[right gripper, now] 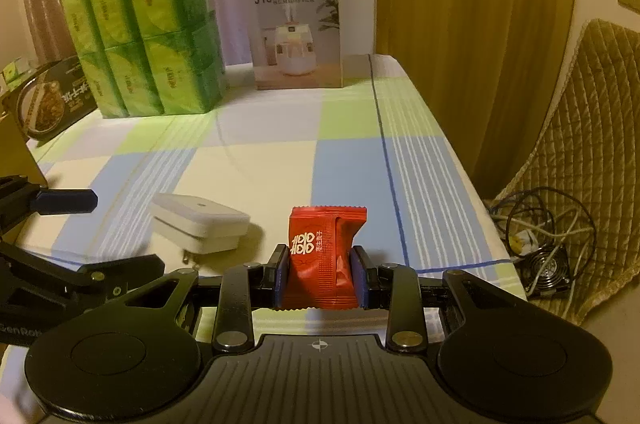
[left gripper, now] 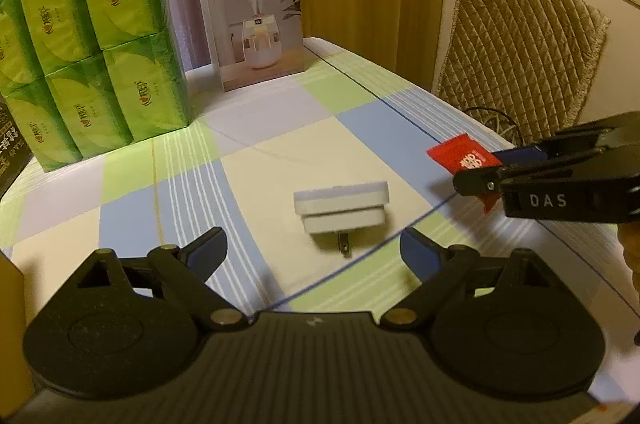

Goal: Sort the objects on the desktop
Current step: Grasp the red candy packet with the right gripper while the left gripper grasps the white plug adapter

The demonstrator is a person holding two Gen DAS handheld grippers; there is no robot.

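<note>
A white plug adapter [left gripper: 342, 210] lies on the checked tablecloth, prongs toward the camera. My left gripper [left gripper: 314, 248] hovers just short of it, jaws wide open and empty. In the right wrist view the same plug adapter [right gripper: 200, 224] lies left of centre. My right gripper [right gripper: 320, 278] is shut on a red snack packet [right gripper: 324, 256], held upright between the blue pads above the table. From the left wrist view the right gripper [left gripper: 476, 182] comes in from the right with the red packet [left gripper: 464, 156]. The left gripper's blue finger [right gripper: 64, 202] shows at the left edge.
A green pack of tissue packets [left gripper: 92, 64] and a white humidifier box [left gripper: 256, 24] stand at the back of the table [right gripper: 248, 160]. A dark food box [right gripper: 52, 96] leans at the left. A quilted chair [left gripper: 516, 52] and tangled cables [right gripper: 544, 236] lie past the right table edge.
</note>
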